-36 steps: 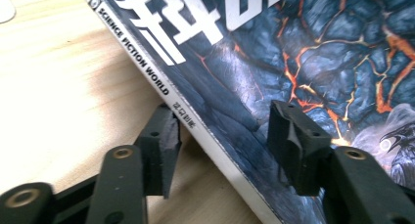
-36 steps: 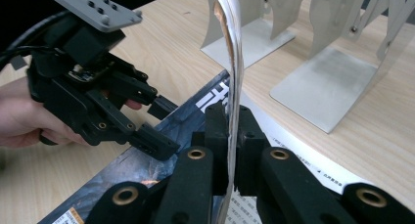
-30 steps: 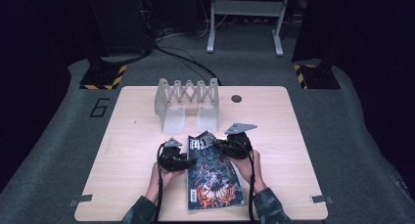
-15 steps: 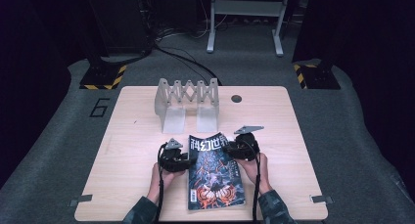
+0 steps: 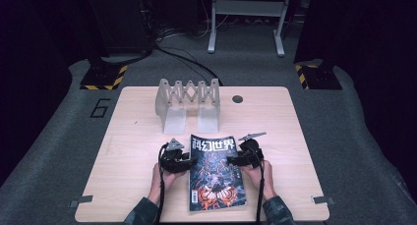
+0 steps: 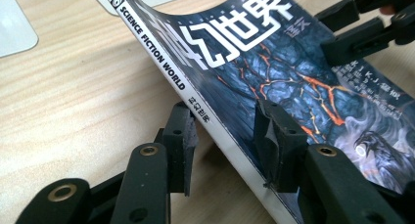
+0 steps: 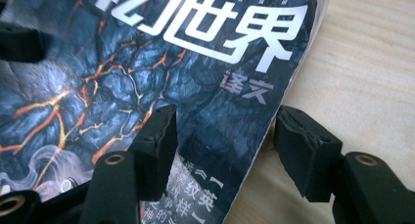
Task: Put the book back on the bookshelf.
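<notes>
Magazine (image 5: 215, 171) lying cover-up at the near middle of the table (image 5: 123, 151), just in front of the grey accordion rack (image 5: 188, 101), top edge nearly reaching the rack's two flat feet. Being flanked by both grippers: left gripper (image 5: 182, 161) sitting at the spine edge, right gripper (image 5: 240, 158) at the open page edge. Left jaws standing apart and straddling the spine, one under it against the wood, one over the cover, spine side lifting clear of the table; pads apparently not yet pressing, though contact hard to judge. Right jaws likewise gaping wide, one over the cover, one out over bare wood beyond the page edge, gripping nothing.
</notes>
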### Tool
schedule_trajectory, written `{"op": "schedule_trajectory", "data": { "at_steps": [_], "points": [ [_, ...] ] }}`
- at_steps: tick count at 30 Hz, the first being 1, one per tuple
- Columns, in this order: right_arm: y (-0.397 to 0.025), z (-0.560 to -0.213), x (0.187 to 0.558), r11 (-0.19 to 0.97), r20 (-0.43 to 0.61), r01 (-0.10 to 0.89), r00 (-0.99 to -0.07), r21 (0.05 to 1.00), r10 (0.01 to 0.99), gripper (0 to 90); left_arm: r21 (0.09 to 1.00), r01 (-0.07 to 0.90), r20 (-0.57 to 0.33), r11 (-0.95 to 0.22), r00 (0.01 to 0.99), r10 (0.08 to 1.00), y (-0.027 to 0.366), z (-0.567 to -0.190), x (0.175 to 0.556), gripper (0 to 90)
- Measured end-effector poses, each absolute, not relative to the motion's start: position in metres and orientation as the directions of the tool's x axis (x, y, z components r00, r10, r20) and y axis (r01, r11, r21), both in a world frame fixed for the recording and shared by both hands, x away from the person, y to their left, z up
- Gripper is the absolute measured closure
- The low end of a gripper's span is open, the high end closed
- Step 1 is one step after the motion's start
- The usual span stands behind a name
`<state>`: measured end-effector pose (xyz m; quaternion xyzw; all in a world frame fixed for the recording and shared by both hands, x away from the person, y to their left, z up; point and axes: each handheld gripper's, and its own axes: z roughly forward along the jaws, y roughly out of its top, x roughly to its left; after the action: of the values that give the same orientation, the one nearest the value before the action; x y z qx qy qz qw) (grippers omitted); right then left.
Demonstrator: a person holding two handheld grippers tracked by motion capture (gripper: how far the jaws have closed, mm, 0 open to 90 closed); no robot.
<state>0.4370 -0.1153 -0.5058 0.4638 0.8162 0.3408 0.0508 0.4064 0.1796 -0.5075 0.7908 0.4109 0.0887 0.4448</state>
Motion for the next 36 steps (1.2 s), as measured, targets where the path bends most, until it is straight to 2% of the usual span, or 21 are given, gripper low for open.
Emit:
{"op": "schedule_trajectory", "data": {
  "at_steps": [10, 17, 24, 36],
  "points": [
    [-0.112, -0.507, 0.432, 0.355, 0.196, 0.704, -0.572, 0.615, 0.796, 43.9, 0.783, 0.562, -0.242, -0.266, 0.669, 0.702, 0.181, -0.498, 0.406, 61.8],
    [-0.110, -0.508, 0.430, 0.355, 0.180, 0.694, -0.572, 0.626, 0.801, 44.2, 0.769, 0.591, -0.313, -0.243, 0.680, 0.663, 0.183, -0.496, 0.410, 58.8],
    [-0.108, -0.509, 0.428, 0.337, 0.184, 0.698, -0.557, 0.632, 0.810, 44.2, 0.755, 0.592, -0.301, -0.284, 0.697, 0.651, 0.178, -0.496, 0.416, 55.1],
    [-0.101, -0.509, 0.427, 0.345, 0.174, 0.695, -0.559, 0.631, 0.811, 44.0, 0.714, 0.615, -0.302, -0.334, 0.702, 0.645, 0.166, -0.500, 0.427, 54.2]
  ]
}}
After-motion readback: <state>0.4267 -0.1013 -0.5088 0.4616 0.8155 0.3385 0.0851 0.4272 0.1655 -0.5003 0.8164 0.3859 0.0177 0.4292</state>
